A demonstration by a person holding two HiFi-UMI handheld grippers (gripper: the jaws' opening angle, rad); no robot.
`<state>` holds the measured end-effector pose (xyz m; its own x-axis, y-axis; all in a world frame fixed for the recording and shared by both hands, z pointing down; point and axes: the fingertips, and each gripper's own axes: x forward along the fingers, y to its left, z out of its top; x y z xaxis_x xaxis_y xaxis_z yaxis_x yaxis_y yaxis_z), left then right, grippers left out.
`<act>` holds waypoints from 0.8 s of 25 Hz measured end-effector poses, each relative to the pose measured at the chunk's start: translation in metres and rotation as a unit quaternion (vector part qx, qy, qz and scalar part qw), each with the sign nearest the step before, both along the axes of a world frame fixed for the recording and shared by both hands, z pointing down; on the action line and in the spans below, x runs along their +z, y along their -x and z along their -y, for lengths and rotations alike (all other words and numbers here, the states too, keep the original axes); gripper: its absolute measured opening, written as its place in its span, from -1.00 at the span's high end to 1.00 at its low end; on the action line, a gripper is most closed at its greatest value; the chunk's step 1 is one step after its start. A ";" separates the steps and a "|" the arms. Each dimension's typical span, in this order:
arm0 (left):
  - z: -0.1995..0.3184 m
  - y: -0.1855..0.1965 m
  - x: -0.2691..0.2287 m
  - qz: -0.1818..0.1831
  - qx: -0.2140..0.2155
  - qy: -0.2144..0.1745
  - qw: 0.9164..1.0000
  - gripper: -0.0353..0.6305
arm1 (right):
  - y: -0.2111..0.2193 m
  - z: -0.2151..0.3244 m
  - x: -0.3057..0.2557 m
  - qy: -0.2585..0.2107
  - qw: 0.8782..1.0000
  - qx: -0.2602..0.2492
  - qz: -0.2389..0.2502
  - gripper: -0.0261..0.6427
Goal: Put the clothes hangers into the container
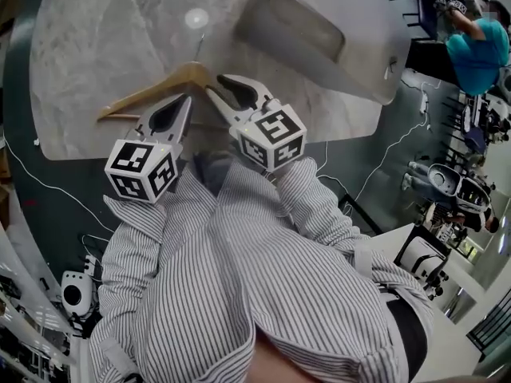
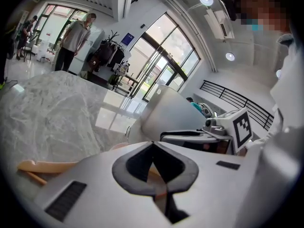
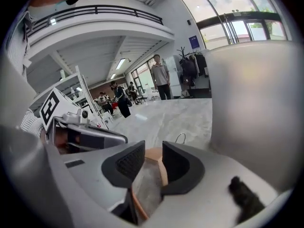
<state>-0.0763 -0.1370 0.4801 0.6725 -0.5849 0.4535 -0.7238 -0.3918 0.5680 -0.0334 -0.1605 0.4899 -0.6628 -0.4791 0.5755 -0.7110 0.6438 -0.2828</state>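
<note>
A wooden clothes hanger (image 1: 152, 88) lies on the round marble table (image 1: 96, 30), its metal hook (image 3: 180, 137) pointing at the far side. The grey container (image 1: 319, 22) stands tilted at the table's right, just beyond the hanger. My right gripper (image 1: 215, 86) straddles the hanger's right arm; its jaws stand apart with the wood (image 3: 153, 156) between them, close to the right pad. My left gripper (image 1: 188, 98) is beside it, over the hanger's middle, its tips meeting, with wood (image 2: 156, 175) showing below them. The container wall (image 3: 256, 103) fills the right gripper view's right side.
The table's near edge (image 1: 200, 152) runs just in front of both grippers. Cables (image 1: 375, 174) trail over the dark floor to the right, near equipment (image 1: 439, 182). People stand beyond the table (image 3: 162, 77) and another person (image 1: 479, 50) is at the upper right.
</note>
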 end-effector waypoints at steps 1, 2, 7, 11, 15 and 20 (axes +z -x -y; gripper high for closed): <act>0.001 0.000 0.003 0.000 -0.002 0.003 1.000 0.87 | -0.001 0.000 0.004 -0.001 1.000 -0.004 -0.010 0.58; 0.002 0.000 0.006 0.001 -0.004 0.006 1.000 0.87 | -0.001 0.000 0.008 -0.001 1.000 -0.007 -0.019 0.57; 0.006 0.006 0.024 0.005 -0.009 0.019 1.000 0.87 | -0.002 0.003 0.032 -0.001 0.998 -0.016 -0.059 0.44; 0.004 0.005 0.037 0.005 -0.015 0.031 0.999 0.87 | -0.004 0.001 0.053 0.003 0.995 -0.035 -0.095 0.38; -0.001 0.002 0.047 0.004 -0.015 0.042 0.999 0.87 | -0.004 0.000 0.072 0.010 0.991 -0.049 -0.123 0.34; -0.005 0.000 0.057 0.001 -0.016 0.050 0.999 0.87 | -0.003 -0.005 0.094 0.026 0.986 -0.064 -0.150 0.33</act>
<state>-0.0761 -0.1323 0.5374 0.6530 -0.5573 0.5129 -0.7365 -0.3097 0.6013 -0.0308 -0.1553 0.5837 -0.5124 -0.3674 0.7762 -0.6820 0.7233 -0.1078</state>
